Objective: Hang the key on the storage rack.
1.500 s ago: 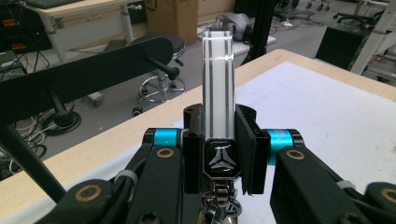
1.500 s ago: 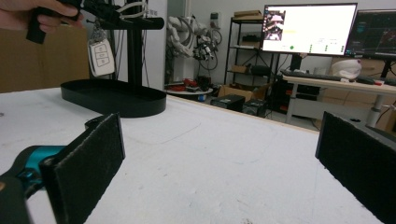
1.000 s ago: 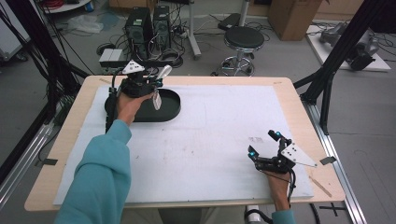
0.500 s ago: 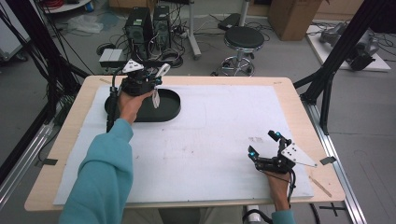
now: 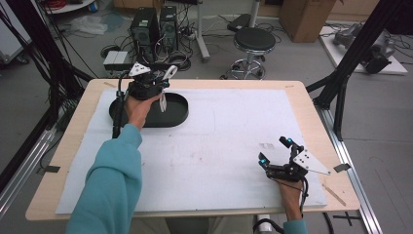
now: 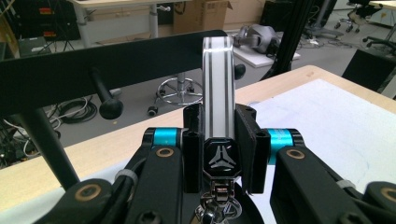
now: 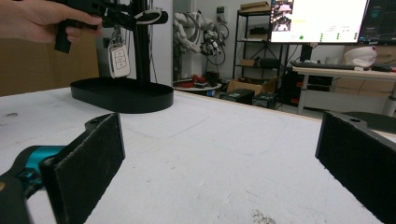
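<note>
My left gripper (image 5: 157, 83) is held over the far left of the table, shut on a white strap with grey stripes (image 6: 218, 88). A black emblem and a metal ring sit at the strap's lower end (image 6: 218, 161). From it a white car key fob (image 5: 163, 101) hangs just above the black oval tray (image 5: 176, 118); the fob (image 7: 119, 59) also shows in the right gripper view, clear of the tray (image 7: 126, 95). My right gripper (image 5: 273, 150) rests near the front right of the white mat, open, nothing between its pads (image 7: 219, 154).
A black upright pole (image 7: 140, 46) rises at the tray, and a black crossbar with knobbed pegs (image 6: 105, 105) runs ahead of the left gripper. A white mat (image 5: 234, 131) covers the wooden table. A stool (image 5: 253, 41) and computer cases stand on the floor beyond.
The left gripper has edged slightly toward the table's far side with the fob still hanging over the tray. The right gripper has stayed put.
</note>
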Demonstrator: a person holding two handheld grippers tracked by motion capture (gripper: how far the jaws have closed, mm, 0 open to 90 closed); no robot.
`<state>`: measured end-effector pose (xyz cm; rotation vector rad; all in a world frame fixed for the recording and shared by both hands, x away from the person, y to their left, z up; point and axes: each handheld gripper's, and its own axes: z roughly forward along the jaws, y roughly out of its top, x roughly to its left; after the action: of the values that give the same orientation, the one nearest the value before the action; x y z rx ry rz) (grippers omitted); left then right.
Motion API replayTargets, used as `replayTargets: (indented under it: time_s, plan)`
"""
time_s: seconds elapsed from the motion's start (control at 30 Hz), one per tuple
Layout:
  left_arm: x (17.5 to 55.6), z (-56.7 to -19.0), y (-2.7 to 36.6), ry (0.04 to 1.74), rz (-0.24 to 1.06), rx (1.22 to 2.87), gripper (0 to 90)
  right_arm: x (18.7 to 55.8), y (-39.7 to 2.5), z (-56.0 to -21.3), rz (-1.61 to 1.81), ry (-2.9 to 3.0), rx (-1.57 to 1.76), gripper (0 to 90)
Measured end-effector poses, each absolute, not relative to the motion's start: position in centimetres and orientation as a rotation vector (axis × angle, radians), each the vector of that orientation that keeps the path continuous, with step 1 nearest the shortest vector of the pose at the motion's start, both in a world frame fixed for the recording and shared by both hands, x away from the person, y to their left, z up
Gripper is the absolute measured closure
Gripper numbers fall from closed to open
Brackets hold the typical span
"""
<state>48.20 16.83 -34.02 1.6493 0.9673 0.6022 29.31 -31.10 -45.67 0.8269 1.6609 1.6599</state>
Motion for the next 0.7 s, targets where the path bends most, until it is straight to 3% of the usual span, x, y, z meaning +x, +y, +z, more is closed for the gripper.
replayTargets:
  time_s: [0.7]
  plan:
    - [48.7,-35.5,15.5,1.007,0.661,1.734,73.9,29.3,-31.2,-45.7,1.667,1.651,0.814,0.6]
